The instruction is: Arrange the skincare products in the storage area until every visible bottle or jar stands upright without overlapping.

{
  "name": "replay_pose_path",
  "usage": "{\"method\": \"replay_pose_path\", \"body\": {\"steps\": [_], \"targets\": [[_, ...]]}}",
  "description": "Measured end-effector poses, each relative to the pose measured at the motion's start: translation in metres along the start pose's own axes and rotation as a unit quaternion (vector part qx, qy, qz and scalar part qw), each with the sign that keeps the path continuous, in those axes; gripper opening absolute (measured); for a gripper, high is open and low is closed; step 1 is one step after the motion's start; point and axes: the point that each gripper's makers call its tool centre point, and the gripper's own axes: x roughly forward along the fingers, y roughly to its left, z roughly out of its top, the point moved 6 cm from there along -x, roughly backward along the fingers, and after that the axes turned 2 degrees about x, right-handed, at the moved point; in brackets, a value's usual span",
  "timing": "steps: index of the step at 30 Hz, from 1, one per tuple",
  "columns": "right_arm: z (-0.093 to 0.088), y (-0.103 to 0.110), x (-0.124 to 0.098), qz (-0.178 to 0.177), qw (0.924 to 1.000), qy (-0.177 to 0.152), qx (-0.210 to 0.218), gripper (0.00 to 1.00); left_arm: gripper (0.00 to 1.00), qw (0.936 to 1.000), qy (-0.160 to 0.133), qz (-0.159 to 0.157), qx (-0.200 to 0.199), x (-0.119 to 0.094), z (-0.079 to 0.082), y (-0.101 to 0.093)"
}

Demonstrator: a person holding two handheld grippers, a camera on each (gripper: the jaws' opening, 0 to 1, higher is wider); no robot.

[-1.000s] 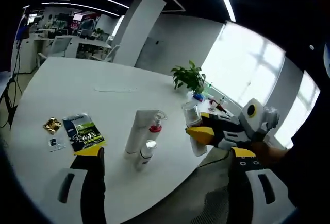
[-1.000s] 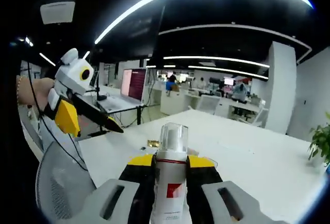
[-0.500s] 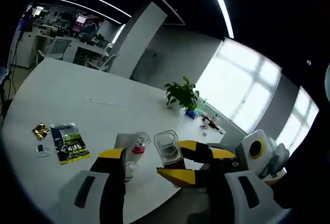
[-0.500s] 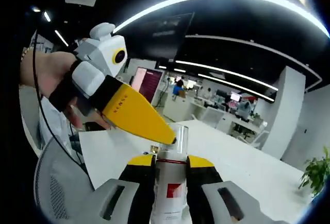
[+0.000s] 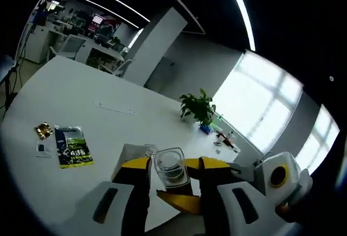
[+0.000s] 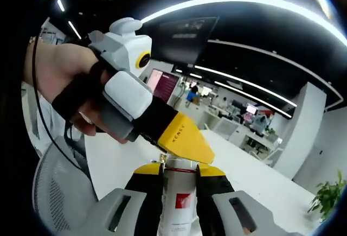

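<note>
Open-plan office, white table (image 5: 81, 100) under strip lights; potted plant (image 5: 198, 106) at its far right edge.

Right gripper (image 6: 176, 177): jaws clamped on the white body of a spray bottle (image 6: 177, 206) with a red label patch, held in the air off the table's near edge. Left gripper (image 5: 168, 172): jaws set on either side of the bottle's clear cap (image 5: 170, 166); they look closed on it, but contact cannot be confirmed. In the right gripper view, the left gripper's yellow jaw covers the top of the bottle, with a hand (image 6: 57, 84) behind it.

Handling judgement: the bottle is stiff plastic and probably light. The clear cap is smooth, hard and likely only pushed on, so it could slip or pop off under a pull. The body is the safer hold, low and mid-width, as the right jaws have it.

On the table beyond: a flat white tube (image 5: 126, 154) lying behind the left jaw, a dark green sachet (image 5: 72, 147) and a small gold packet (image 5: 42, 130) at the left.
</note>
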Motion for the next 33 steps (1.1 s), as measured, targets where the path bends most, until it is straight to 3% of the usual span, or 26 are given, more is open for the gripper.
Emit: {"method": "replay_pose_path", "body": {"steps": [6, 10, 15, 18, 21, 24, 25, 28, 31, 33], "targets": [[0.003, 0.000, 0.001, 0.001, 1.0000, -0.003, 0.002, 0.13, 0.17, 0.9998, -0.007, 0.014, 0.009, 0.000, 0.002, 0.002], [0.004, -0.001, 0.001, -0.002, 1.0000, -0.001, 0.007, 0.13, 0.18, 0.9992, -0.014, 0.011, 0.036, 0.001, 0.003, -0.001], [0.006, -0.003, -0.002, -0.002, 0.9996, -0.010, 0.027, 0.13, 0.17, 0.9992, -0.010, -0.001, 0.038, 0.000, 0.007, -0.005], [0.007, -0.003, -0.002, 0.008, 0.9985, -0.012, 0.052, 0.13, 0.15, 0.9981, 0.006, -0.016, 0.059, 0.000, 0.009, -0.008], [0.006, -0.001, -0.003, 0.044, 0.9957, -0.011, 0.081, 0.13, 0.15, 0.9947, 0.025, -0.037, 0.093, -0.001, 0.011, -0.009], [0.003, 0.000, -0.006, 0.088, 0.9882, -0.003, 0.125, 0.17, 0.15, 0.9890, 0.035, -0.081, 0.118, -0.004, 0.017, -0.015], [0.000, -0.005, -0.007, 0.089, 0.9889, -0.001, 0.118, 0.19, 0.15, 0.9856, 0.037, -0.110, 0.123, -0.006, 0.022, -0.019], [0.001, -0.003, -0.014, 0.147, 0.9791, -0.018, 0.140, 0.19, 0.15, 0.9771, 0.057, -0.142, 0.147, -0.008, 0.030, -0.023], [0.006, -0.005, -0.022, 0.197, 0.9646, -0.036, 0.172, 0.17, 0.15, 0.9584, 0.088, -0.168, 0.213, -0.010, 0.034, -0.028], [0.008, -0.009, -0.027, 0.226, 0.9541, -0.047, 0.191, 0.18, 0.15, 0.9430, 0.102, -0.194, 0.250, -0.010, 0.033, -0.042]]}}
